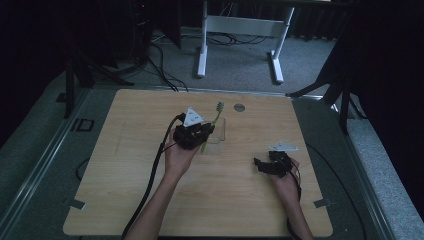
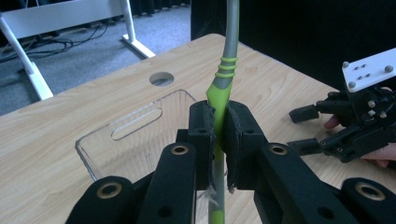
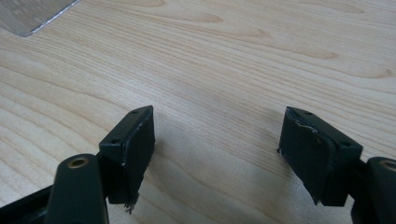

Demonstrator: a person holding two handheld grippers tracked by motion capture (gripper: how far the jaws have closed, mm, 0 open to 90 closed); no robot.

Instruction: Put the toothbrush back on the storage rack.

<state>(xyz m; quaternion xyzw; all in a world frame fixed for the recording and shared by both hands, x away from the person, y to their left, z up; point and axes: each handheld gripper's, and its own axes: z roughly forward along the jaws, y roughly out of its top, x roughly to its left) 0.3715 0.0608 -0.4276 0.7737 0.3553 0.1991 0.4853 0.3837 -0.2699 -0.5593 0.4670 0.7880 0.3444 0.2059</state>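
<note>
1. The high view places the left gripper (image 1: pixel 196 131) at the table's (image 1: pixel 150 210) centre, the right gripper (image 1: pixel 270 165) at its 4 o'clock.
2. The left gripper view reveals jaws clamped on a green toothbrush (image 2: pixel 218 100), upright over a clear tray (image 2: pixel 135 135).
3. The right gripper view shows wide-open, empty jaws above bare wood.

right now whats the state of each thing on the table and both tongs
toothbrush: clamped by its green handle, held over the box
clear plastic box: on the table, open top, nothing seen inside
left tongs: shut on the toothbrush
right tongs: open, nothing between the jaws, low over bare wood
table: light wood
</note>
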